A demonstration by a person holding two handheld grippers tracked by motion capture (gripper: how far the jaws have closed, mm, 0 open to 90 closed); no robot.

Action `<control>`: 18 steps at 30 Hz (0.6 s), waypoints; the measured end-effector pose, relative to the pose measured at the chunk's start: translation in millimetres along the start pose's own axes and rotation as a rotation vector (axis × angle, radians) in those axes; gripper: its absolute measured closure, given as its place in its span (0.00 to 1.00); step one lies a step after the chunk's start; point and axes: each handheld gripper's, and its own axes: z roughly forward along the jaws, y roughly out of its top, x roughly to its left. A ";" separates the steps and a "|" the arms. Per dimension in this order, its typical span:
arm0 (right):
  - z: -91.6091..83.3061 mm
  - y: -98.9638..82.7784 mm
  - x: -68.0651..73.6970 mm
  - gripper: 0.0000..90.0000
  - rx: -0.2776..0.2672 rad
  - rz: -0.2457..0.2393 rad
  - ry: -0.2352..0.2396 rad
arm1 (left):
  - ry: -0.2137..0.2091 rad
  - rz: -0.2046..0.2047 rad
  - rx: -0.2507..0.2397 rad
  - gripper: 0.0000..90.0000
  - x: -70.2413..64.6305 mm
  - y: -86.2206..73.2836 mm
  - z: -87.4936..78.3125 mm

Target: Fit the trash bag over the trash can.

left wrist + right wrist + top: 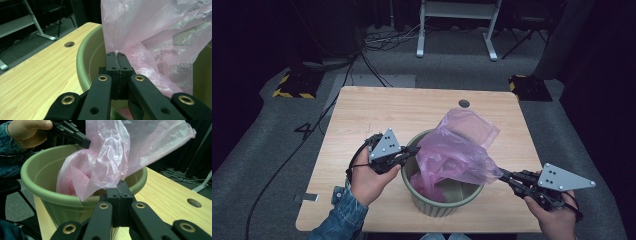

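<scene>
Thin, slippery bag point(457, 150), pinched at its rim by left claw point(416, 150) at nine o'clock, right claw point(502, 174) at four.

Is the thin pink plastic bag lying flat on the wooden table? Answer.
No: the pink plastic bag hangs into the green round bin, both grippers pinching its edges.

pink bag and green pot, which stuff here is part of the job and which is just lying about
In the job:
- pink plastic bag, partly inside the pot
- green plastic pot
- left gripper, shut on the bag's edge
- right gripper, shut on the bag's opposite edge

Lying about:
- wooden table, with its cable hole
- white desk frame on the floor behind
- floor cables
</scene>
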 end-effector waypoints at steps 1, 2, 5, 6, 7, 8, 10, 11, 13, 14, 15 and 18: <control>0.1 -0.5 0.3 1.00 0.000 -0.002 0.002 | 0.004 0.003 -0.002 0.98 -0.2 0.5 0.0; 0.2 -1.1 1.3 1.00 0.003 -0.003 0.007 | 0.004 0.006 -0.004 0.96 -0.4 1.1 0.1; 1.2 -1.6 3.4 1.00 0.006 -0.009 0.017 | 0.000 0.024 -0.009 0.98 -2.4 3.1 -0.4; 1.5 -1.8 3.8 1.00 0.009 -0.008 0.021 | -0.001 0.029 -0.010 1.00 -3.0 3.4 -0.6; 1.6 -2.1 3.8 1.00 0.013 -0.006 0.023 | -0.003 0.031 -0.012 1.00 -3.8 3.5 -0.8; 1.5 -2.5 3.4 0.97 0.017 -0.002 0.023 | -0.004 0.033 -0.013 1.00 -4.6 3.3 -1.0; 1.2 -3.7 2.0 0.92 0.019 0.007 0.020 | -0.009 0.035 -0.012 1.00 -5.4 2.4 -1.2; 0.9 -4.2 1.1 0.88 0.021 0.011 0.016 | -0.009 0.035 -0.010 1.00 -5.4 1.9 -1.1; -0.3 -4.8 -0.8 0.77 0.020 0.027 0.011 | -0.012 0.031 -0.007 1.00 -4.6 0.0 -0.3; -1.2 -4.9 -2.1 0.73 0.015 0.035 0.004 | -0.011 0.027 -0.004 1.00 -4.1 -0.8 0.2; -2.2 -4.9 -3.9 0.69 0.013 0.035 -0.005 | -0.012 0.024 -0.003 1.00 -3.5 -1.7 0.7; -6.3 -4.1 -8.8 0.58 0.007 0.047 -0.011 | -0.016 0.025 0.006 1.00 -3.2 -3.4 2.2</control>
